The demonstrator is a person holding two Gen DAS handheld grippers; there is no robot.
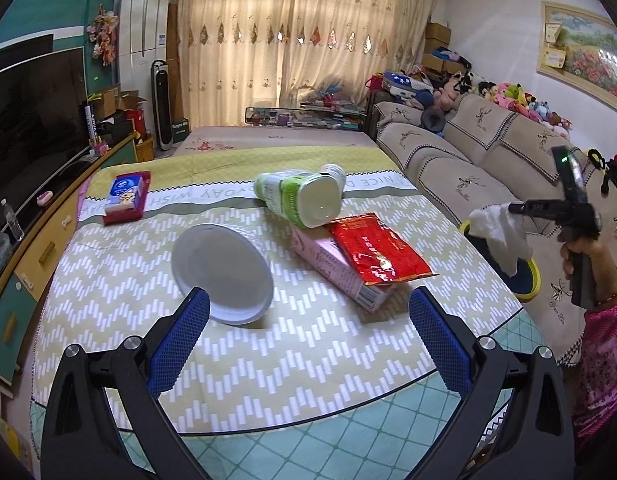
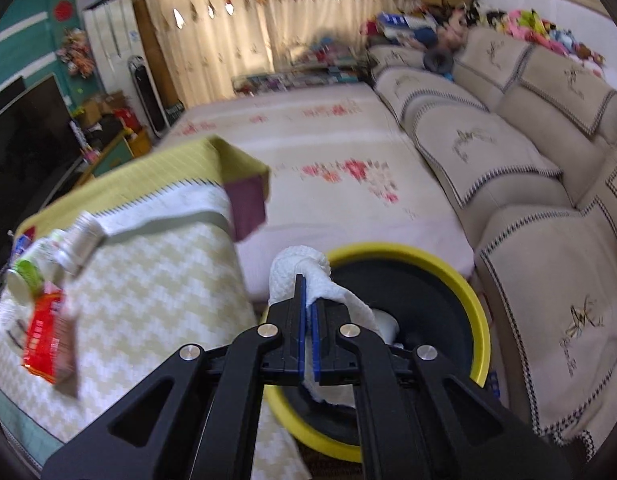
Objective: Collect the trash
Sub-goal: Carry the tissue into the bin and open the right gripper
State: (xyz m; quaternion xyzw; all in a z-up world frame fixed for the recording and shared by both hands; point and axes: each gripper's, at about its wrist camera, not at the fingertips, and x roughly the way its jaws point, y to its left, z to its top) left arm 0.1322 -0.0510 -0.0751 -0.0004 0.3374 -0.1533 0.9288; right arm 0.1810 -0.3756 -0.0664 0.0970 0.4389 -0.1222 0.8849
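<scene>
Tissue (image 2: 308,272) is pinched in the right claw (image 2: 307,300), jaws pressed together, held over the yellow bin (image 2: 474,300) beside the table, likely so it drops straight in. Left claw (image 1: 308,300) hangs spread and empty above the table (image 1: 308,360). Left there: one plate (image 1: 222,272), one bottle (image 1: 296,196), one red packet (image 1: 378,250), one pink box (image 1: 336,266), one tin (image 1: 126,196)

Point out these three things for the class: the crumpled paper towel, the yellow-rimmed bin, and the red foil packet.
crumpled paper towel (image 2: 298,266): right wrist view, on its bunched top.
yellow-rimmed bin (image 2: 478,320): right wrist view, on its right rim.
red foil packet (image 1: 378,248): left wrist view, on its shiny middle.
</scene>
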